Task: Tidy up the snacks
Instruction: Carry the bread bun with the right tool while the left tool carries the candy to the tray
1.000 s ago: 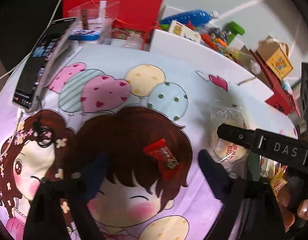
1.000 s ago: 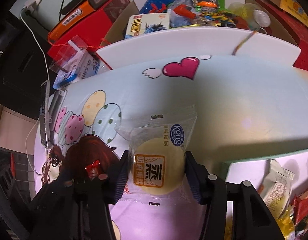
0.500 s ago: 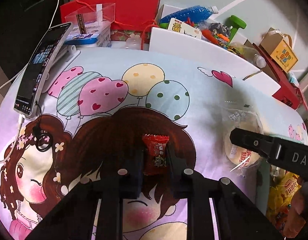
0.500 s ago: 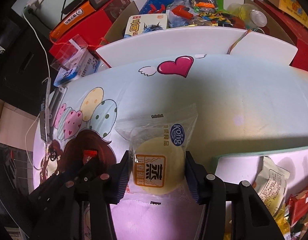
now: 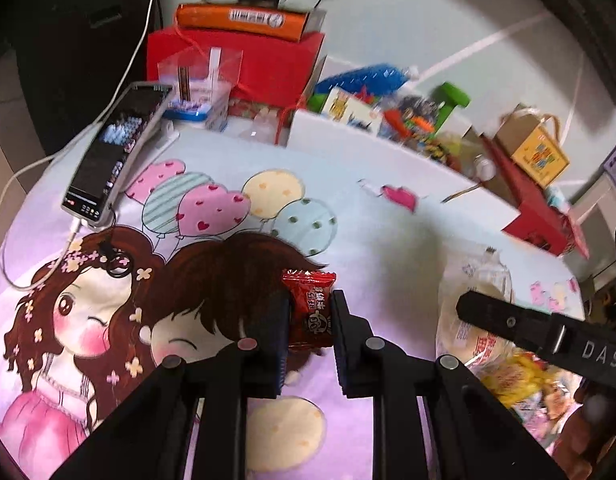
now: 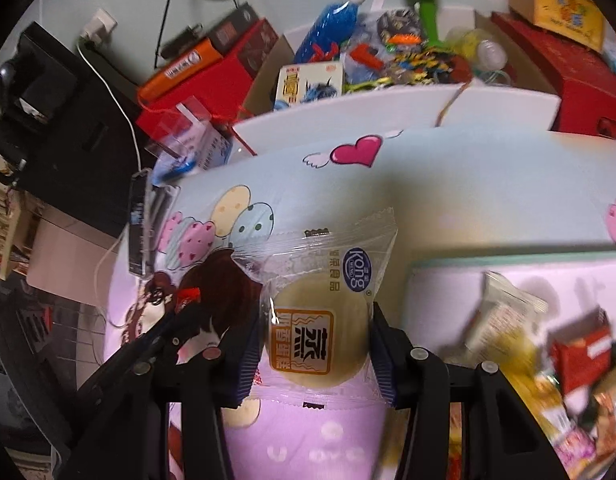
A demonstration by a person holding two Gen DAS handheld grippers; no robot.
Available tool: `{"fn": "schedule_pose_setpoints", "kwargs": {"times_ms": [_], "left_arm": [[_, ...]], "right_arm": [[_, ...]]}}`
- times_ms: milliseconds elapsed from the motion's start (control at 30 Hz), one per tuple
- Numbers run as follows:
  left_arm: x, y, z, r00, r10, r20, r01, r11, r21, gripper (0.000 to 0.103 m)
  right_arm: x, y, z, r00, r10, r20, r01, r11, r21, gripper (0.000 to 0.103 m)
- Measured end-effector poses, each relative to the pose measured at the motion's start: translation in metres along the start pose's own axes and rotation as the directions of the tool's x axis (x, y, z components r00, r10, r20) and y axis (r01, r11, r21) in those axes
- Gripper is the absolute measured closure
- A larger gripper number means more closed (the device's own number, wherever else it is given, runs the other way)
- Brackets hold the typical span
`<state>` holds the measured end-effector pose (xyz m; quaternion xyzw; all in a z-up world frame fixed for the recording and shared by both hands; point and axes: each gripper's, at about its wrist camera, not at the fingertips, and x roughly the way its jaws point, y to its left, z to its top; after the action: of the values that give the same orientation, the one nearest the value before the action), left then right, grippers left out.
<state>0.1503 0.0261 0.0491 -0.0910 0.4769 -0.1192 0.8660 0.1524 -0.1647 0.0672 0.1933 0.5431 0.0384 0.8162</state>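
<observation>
Left claw (image 5: 310, 316) clamped on red candy packet (image 5: 311, 309), lifted over cartoon blanket (image 5: 348, 216). Right claw (image 6: 314, 344) clamped on wrapped steamed cake (image 6: 320, 320), near snack pile (image 6: 548, 360) at right; likely both headed there for sorting.

A glossy red foil candy (image 5: 310, 307) sits between matt black plastic fingers (image 5: 346, 344). The cake (image 6: 318, 336) is sealed in clear, shiny, crinkled plastic film. Beneath lies a smooth, matt printed cloth (image 5: 348, 216); a cardboard box (image 5: 538, 152) stands behind.
</observation>
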Motion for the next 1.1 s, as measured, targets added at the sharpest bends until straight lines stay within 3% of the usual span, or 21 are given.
{"fn": "schedule_pose_setpoints", "kwargs": {"times_ms": [233,500,733,1100], "left_arm": [[-0.029,-0.038,-0.011,0.998,-0.058,0.039,0.057,0.998,0.036,0.083],[-0.029,-0.097,-0.026,0.992,-0.124,0.018,0.12,0.983,0.142,0.083],[-0.022,-0.162,-0.042,0.985,-0.168,-0.033,0.17,0.942,0.29,0.083],[0.004,-0.234,-0.058,0.977,-0.166,-0.136,0.21,0.869,0.449,0.082]], "right_arm": [[-0.056,-0.023,-0.024,0.996,-0.04,0.079,0.039,0.999,0.016,0.051],[-0.086,-0.081,-0.036,0.984,-0.155,0.093,0.151,0.987,0.045,0.051],[-0.104,-0.135,-0.035,0.974,-0.203,0.097,0.193,0.975,0.107,0.051],[-0.112,-0.21,-0.023,0.94,-0.336,0.057,0.32,0.928,0.189,0.051]]}}
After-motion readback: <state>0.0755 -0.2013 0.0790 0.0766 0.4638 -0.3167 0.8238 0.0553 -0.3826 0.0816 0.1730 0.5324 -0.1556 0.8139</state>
